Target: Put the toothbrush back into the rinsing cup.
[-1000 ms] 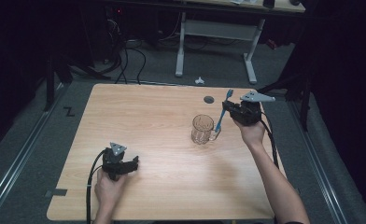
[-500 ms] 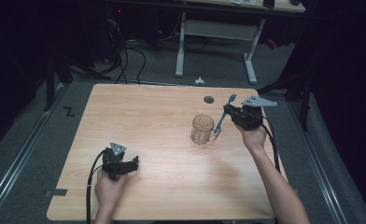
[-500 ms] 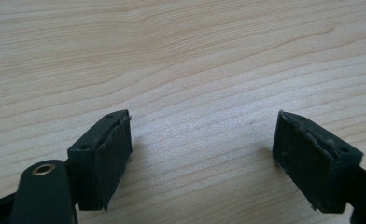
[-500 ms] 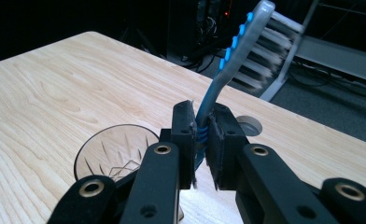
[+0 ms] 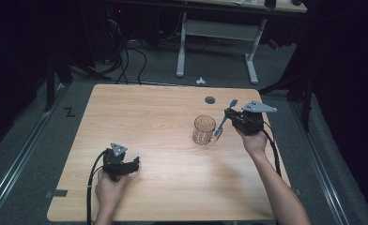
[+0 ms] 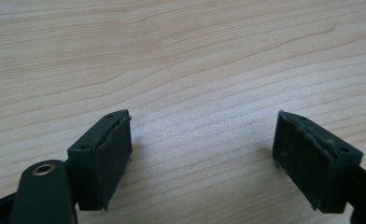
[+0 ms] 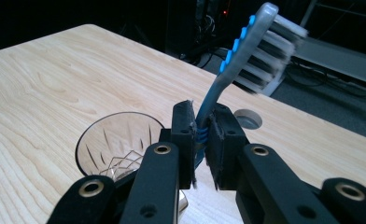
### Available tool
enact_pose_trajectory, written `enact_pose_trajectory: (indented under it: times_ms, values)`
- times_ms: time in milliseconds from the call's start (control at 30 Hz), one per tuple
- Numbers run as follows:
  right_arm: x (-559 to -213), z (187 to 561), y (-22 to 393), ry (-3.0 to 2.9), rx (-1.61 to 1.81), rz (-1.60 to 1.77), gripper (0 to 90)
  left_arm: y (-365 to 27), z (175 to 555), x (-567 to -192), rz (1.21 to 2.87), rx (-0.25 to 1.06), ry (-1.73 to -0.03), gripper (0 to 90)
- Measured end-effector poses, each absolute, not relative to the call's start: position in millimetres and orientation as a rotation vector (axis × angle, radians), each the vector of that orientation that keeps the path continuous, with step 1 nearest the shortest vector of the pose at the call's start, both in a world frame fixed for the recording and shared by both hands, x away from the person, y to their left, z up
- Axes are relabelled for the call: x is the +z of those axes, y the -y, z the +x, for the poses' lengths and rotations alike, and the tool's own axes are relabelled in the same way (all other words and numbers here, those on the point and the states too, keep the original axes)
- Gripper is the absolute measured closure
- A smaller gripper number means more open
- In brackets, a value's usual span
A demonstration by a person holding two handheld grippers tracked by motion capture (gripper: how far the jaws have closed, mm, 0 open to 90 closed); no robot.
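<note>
Nearest the person, the left gripper (image 5: 134,165) sits low on the counter (image 5: 163,122) toward the front-left, jaws spread wide with nothing between them; in the left gripper view the pads (image 6: 112,154) hang just above bare wood grain. There's a good stretch of bare wood around it, though the front edge and left edge are both near. Farther in and to the right, the right gripper (image 5: 228,115) is clamped on a blue toothbrush (image 5: 223,122); in the right gripper view the jaws pinch the handle and the bristled head (image 7: 265,44) sticks up and away, tilted. Just left of that gripper stands a clear cut-glass mug (image 5: 204,130), upright, handle toward the gripper; the toothbrush's lower end slants down by the handle side, can't tell if it touches. The right edge of the counter is close behind that hand. Past the mug there's a round cable hole (image 5: 210,100) near the far edge; beyond that, floor with cables and a white desk frame (image 5: 217,44). No readable writing or brands; only a dark Z-like mark (image 5: 69,112) on the floor at left.
</note>
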State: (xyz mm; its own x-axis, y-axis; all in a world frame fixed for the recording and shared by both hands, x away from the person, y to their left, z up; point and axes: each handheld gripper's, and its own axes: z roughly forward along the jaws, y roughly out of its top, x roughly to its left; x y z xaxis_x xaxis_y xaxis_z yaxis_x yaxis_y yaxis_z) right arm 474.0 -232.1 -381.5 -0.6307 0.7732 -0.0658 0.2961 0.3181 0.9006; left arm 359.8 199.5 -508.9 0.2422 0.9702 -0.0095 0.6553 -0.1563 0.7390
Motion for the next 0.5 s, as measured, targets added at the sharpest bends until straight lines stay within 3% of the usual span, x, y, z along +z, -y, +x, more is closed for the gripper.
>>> enact_pose_trajectory:
  times_ms: [500]
  values:
    - [-389.8, 470.6, 227.2, -2.09, 1.237, 0.922, 82.2, -199.5, 359.8, -508.9, 1.891, 0.644, -1.483, 20.3]
